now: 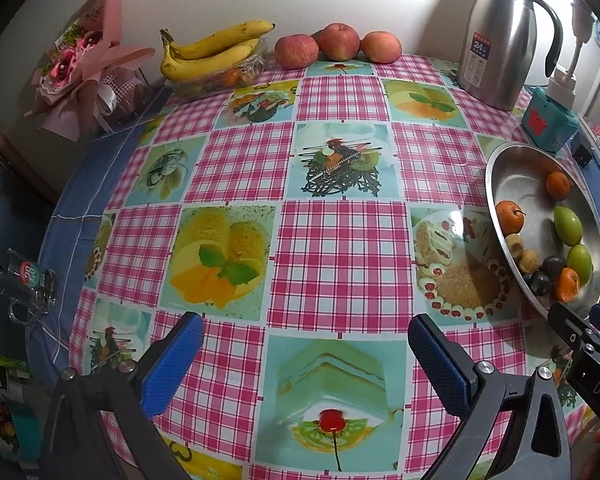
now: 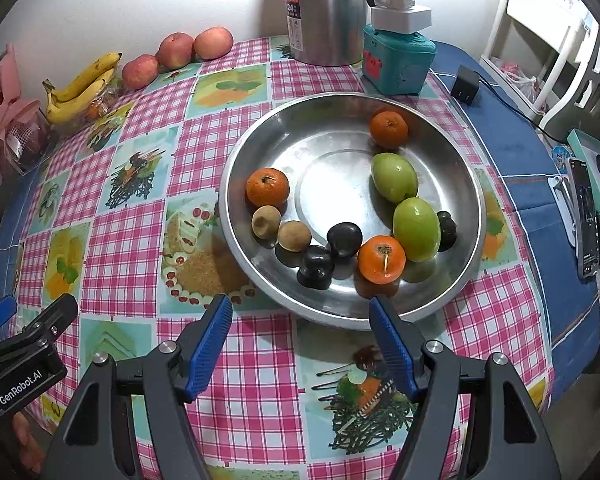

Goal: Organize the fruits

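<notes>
Both claws hang above the tabletop (image 2: 260,360), each empty. Left claw (image 1: 303,360) — fingers spread wide over the checked pink cloth, nothing between them. Right claw (image 2: 300,344) — also spread, poised just at the near rim of the steel basin (image 2: 451,152).

Basin contents:
- three tangerines: one at the far side (image 2: 388,129), one at the left (image 2: 267,187), one nearest the claw (image 2: 381,259)
- two green fruits (image 2: 394,177) (image 2: 416,229), touching each other
- two small brown fruits (image 2: 266,221) (image 2: 294,236), side by side
- dark plums (image 2: 344,239) (image 2: 318,266), with a third dark fruit (image 2: 447,230) half hidden behind the green one

Far edge of the tabletop, by the wall: banana bunch (image 1: 212,50) on a clear tray, three apples (image 1: 337,45) in a row, steel thermos jug (image 1: 499,40).
</notes>
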`<state>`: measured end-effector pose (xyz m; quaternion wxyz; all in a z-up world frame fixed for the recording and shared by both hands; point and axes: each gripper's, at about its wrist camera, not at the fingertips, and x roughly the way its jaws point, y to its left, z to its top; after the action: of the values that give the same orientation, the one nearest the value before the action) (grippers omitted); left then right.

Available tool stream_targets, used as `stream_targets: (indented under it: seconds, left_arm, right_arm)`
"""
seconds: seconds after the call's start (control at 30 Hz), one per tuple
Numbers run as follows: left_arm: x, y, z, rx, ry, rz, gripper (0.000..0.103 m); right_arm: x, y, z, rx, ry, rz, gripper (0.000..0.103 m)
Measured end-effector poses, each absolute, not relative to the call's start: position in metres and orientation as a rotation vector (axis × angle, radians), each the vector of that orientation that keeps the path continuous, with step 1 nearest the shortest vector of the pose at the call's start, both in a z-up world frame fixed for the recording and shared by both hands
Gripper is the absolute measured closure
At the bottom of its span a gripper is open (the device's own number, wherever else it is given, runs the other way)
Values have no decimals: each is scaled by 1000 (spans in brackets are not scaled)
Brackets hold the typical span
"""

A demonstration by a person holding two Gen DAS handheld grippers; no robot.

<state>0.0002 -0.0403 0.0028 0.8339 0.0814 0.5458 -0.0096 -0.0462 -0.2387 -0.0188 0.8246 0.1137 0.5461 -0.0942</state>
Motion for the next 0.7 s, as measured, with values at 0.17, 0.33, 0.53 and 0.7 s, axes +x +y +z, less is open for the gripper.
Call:
stream_targets:
  seconds: [0.17,0.33,0.53,0.7]
  left_arm:
    - [0,-40,3,172,1157,-20,0]
    - [0,-41,3,171,1157,-20,0]
    - [0,-42,2,171,1159,-21,0]
    - [0,-43,2,170,1160,-21,0]
  right_arm:
    - [-46,-240,-19,246,1162,-204,31]
    - [-47,-241,-19,249,1163,-210,31]
    - [-47,-241,-19,249,1163,-210,31]
    - [-47,-241,-19,248,1163,-209,31]
